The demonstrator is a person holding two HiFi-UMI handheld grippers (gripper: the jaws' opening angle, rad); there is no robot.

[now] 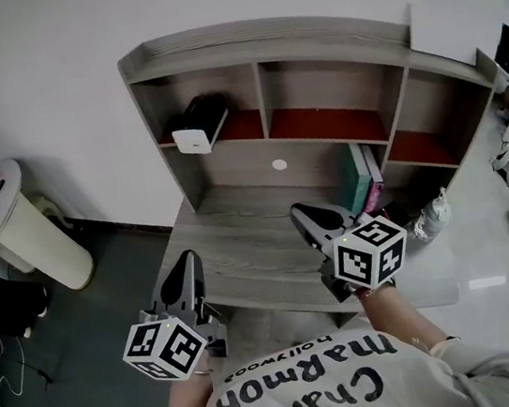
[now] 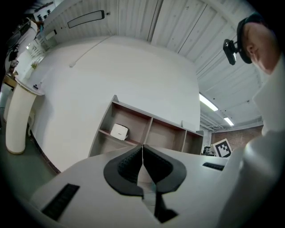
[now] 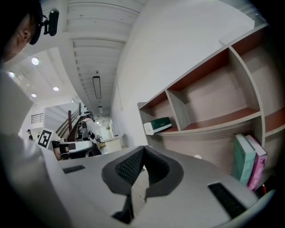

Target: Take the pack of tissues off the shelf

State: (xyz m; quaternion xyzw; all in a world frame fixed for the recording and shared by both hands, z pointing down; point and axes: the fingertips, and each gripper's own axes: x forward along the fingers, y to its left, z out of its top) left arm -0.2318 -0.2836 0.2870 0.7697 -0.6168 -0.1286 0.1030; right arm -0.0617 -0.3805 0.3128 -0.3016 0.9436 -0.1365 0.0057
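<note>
The shelf [image 1: 260, 50] stands at the far side of the desk [image 1: 241, 238]. Near, the left gripper [image 1: 188, 263] and right gripper [image 1: 302, 214] hover clenched on nothing. The tissues [image 1: 199, 124] lie in the shelf's upper left compartment.

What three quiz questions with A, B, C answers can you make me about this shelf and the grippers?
1. Where is the tissue pack?
A) top left compartment
B) top middle compartment
C) on the floor

2. How many top-row compartments has the shelf?
A) one
B) three
C) six

3. How is the left gripper?
A) wide open
B) holding the tissue pack
C) shut and empty

Answers:
1 A, it lies in the left compartment.
2 B, three show side by side.
3 C, its jaws meet with nothing between them.
</note>
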